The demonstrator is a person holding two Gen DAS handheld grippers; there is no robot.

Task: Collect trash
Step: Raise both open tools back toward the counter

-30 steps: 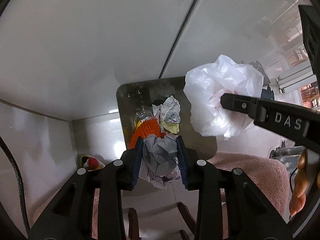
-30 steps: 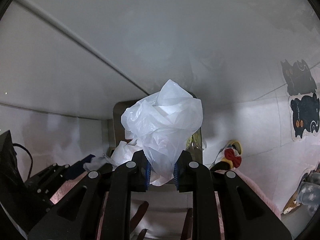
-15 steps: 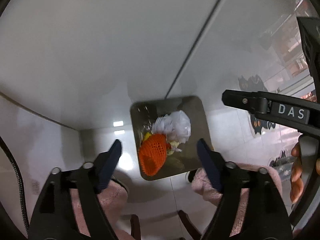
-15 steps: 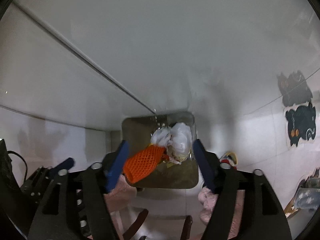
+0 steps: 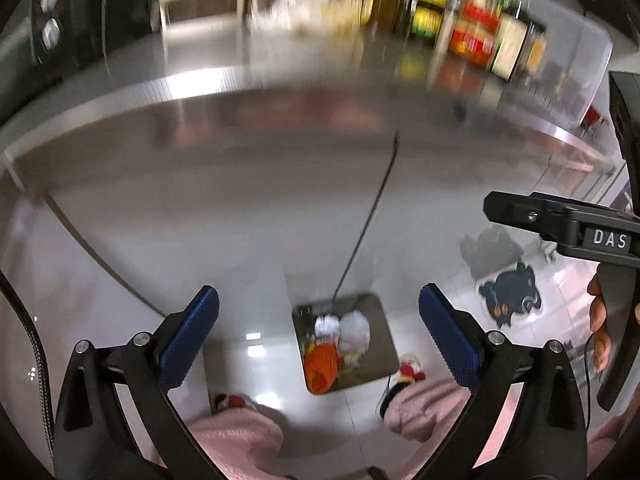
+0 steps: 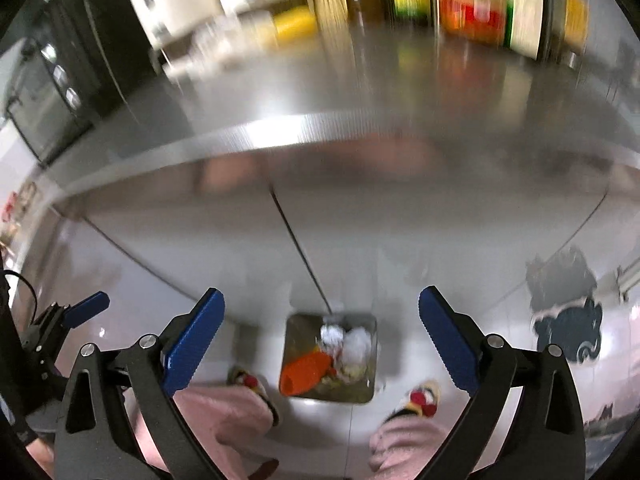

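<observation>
**Both tongs empty above the bin, counter ahead**

Starting at the left: my left gripper (image 5: 318, 344) has its jaws spreading to their widest, blue pads far apart, and nothing sits between them. I'm looking steeply down through that gap at the floor. To its right in the same view the black body of my right gripper (image 5: 560, 228) juts in, with the fingers of the hand (image 5: 600, 336) that carries it just visible at the edge.

The trash bin (image 5: 380, 344) stands on the pale tiled floor below me, open-topped, square and metallic, right against the foot of the cabinet front. Inside it I can make out an orange mesh sleeve (image 5: 320, 364) lying with its long axis running from the near-left corner toward the middle, and crumpled white wads (image 5: 352, 328) beside it toward the far side. So the task's things that I can see are already in the bin, well below both pairs of tongs.

From the right wrist view, my right gripper (image 6: 320, 340) is likewise opening wide with nothing in it, and the bin (image 6: 370, 356) shows almost centred between its pads. The left gripper sees the bin slightly right of centre, so I judge neither hand clearly nearer.

Above, the steel countertop (image 6: 360, 92) fills the upper frame, blurred, with bottles and jars (image 6: 472, 12) at the back. I can't pick out any loose trash on it in this blur; if more remains, I'd expect it up there, ahead of and above the tongs.
</observation>
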